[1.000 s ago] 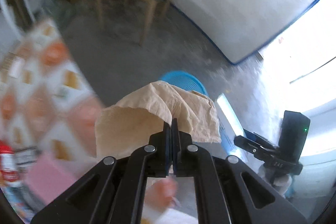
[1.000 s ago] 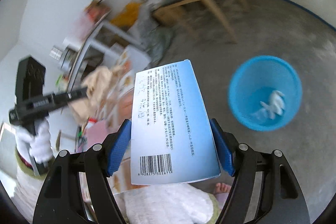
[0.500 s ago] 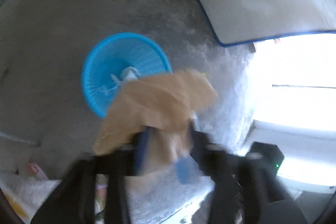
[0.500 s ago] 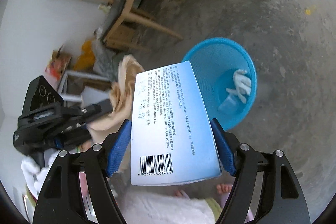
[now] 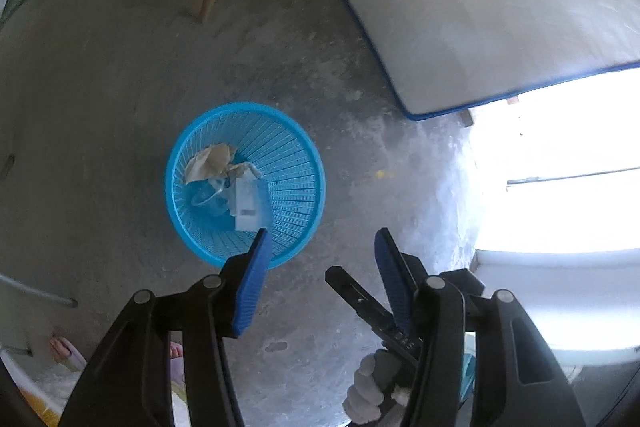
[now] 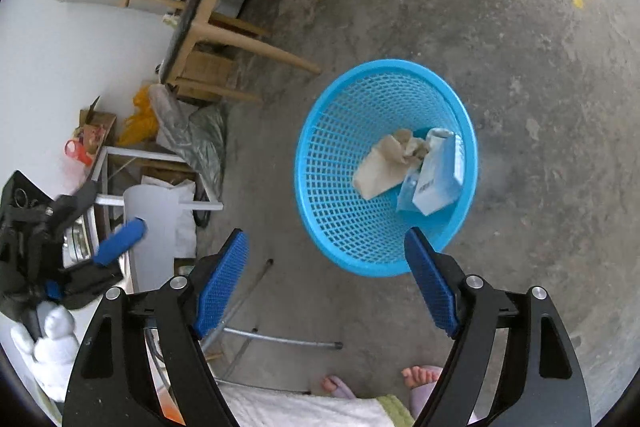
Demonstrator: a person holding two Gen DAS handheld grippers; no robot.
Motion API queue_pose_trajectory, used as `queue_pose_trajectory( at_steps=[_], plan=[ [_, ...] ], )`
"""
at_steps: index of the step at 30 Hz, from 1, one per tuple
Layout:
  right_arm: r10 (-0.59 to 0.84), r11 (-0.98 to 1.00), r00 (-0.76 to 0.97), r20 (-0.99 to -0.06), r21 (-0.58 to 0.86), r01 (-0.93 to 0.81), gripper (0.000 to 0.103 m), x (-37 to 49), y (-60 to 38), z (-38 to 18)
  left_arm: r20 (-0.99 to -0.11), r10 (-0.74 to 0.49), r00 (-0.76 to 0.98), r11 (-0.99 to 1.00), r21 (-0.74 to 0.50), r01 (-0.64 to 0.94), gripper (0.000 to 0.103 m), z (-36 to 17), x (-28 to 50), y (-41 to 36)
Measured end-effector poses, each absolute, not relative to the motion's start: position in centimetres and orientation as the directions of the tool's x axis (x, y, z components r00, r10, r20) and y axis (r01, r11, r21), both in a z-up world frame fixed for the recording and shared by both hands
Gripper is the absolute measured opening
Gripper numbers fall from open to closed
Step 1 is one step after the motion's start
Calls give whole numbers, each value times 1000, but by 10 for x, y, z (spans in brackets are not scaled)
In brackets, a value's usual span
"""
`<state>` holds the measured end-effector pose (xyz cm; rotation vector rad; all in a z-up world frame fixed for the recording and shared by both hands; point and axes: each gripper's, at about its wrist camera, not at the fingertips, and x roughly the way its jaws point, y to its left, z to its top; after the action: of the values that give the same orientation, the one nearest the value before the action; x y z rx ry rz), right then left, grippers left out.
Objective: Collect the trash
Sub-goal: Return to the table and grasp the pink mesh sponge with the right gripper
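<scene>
A blue mesh trash basket (image 5: 296, 163) (image 6: 332, 147) stands on the concrete floor. Inside it lie a crumpled brown paper bag (image 5: 210, 159) (image 6: 384, 167), a light blue box (image 5: 248, 205) (image 6: 438, 179) and some clear plastic. My left gripper (image 5: 320, 239) is open and empty, held above the basket's near rim; it also shows at the left edge of the right wrist view (image 6: 120, 239). My right gripper (image 6: 326, 239) is open and empty, also above the near rim; it shows in the left wrist view (image 5: 360, 291) too.
A wooden chair (image 6: 212, 11) stands by the white wall, with a cardboard box, bags and a metal rack (image 6: 160, 163) nearby. A blue-edged white panel (image 5: 460, 7) leans at the far side. A metal rod (image 6: 280, 339) lies on the floor. The person's feet (image 6: 420, 375) are below.
Both grippers opened above the basket. The brown paper bag left the left gripper and the blue box left the right gripper; both now lie in the basket.
</scene>
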<state>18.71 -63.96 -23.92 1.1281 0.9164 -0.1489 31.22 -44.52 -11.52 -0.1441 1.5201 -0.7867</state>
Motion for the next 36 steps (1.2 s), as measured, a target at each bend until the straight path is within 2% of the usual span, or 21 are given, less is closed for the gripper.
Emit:
queue_pose_trajectory(
  at_steps=[3,8,13,18,22,25,28,36],
  plan=[
    [264,527,649,-713,671,522,77,177,-627,-218,-802,-584,-124,706,-577,410,52,-82,301,-428],
    [124,742,671,-731,517,427,77,159,-575,-170,-731,-679,-67,570,-583,579,52,-7,251,-380],
    [42,856,715,-698,394,334,88,142,-526,-129,-665,-742,84,550,-531,645,53,44,200,-293],
    [178,902,732,-657,406,145,89,161,-473,-91,-579,-701,416,691,-408,596,53,77,165,-186],
    [321,906,716,-620,421,-42,93,185,-420,-61,-555,-569,607,821,-332,465,61,90,142,-110],
    [443,878,660,-607,443,-182,95,202,-369,-48,-548,-484,683,875,-289,388,66,90,123,-69],
    [534,841,558,-636,468,-272,95,230,-318,-51,-543,-433,720,901,-264,343,68,82,108,-38],
    [561,827,418,-714,465,-317,95,289,-240,-72,-544,-372,752,928,-227,295,68,54,85,18]
  ],
)
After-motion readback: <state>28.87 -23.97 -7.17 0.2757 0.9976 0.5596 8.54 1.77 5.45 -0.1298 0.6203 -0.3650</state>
